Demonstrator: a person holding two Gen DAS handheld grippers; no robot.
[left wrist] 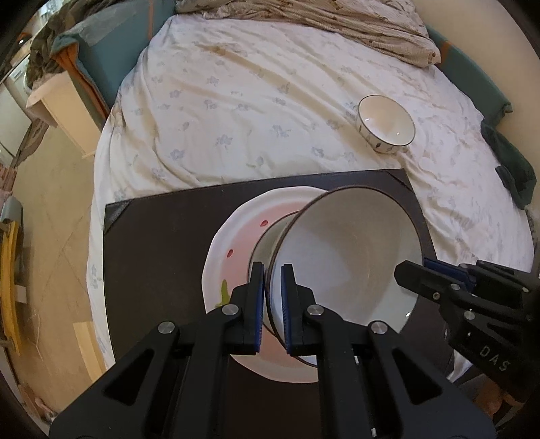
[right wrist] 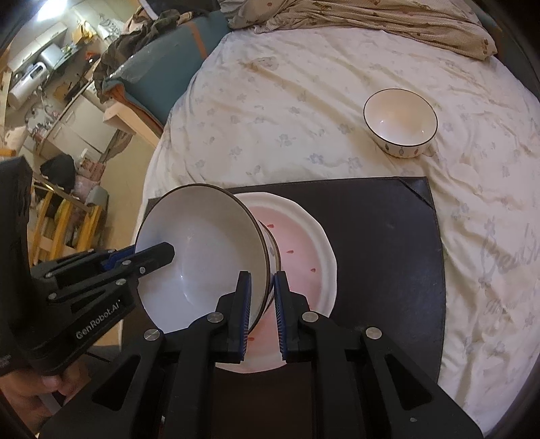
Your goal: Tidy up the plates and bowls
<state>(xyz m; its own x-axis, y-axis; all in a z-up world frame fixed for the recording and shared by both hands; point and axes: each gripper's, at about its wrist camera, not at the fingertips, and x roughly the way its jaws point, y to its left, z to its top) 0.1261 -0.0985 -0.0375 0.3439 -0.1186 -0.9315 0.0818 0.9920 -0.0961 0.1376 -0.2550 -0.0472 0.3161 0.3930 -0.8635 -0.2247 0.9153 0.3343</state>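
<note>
A large white bowl (left wrist: 347,256) (right wrist: 202,250) with a dark rim hangs tilted over a white plate (left wrist: 236,236) (right wrist: 303,250) with a pink centre and small red marks. The plate lies on a dark mat (left wrist: 158,243) (right wrist: 381,243) on the bed. My left gripper (left wrist: 272,293) (right wrist: 165,253) is shut on one side of the bowl's rim. My right gripper (right wrist: 262,300) (left wrist: 410,270) is shut on the opposite side. Under the bowl a second dark-edged white wall shows; I cannot tell whether it is another bowl. A smaller white bowl (left wrist: 384,125) (right wrist: 400,121) stands upright on the sheet beyond the mat.
The mat rests on a rumpled floral sheet (left wrist: 236,101). A bunched blanket (right wrist: 388,20) lies at the far end. The bed drops to the floor (left wrist: 50,219) on the left. A dark green cloth (left wrist: 513,169) lies at the right edge. A hand (right wrist: 33,398) grips the left tool.
</note>
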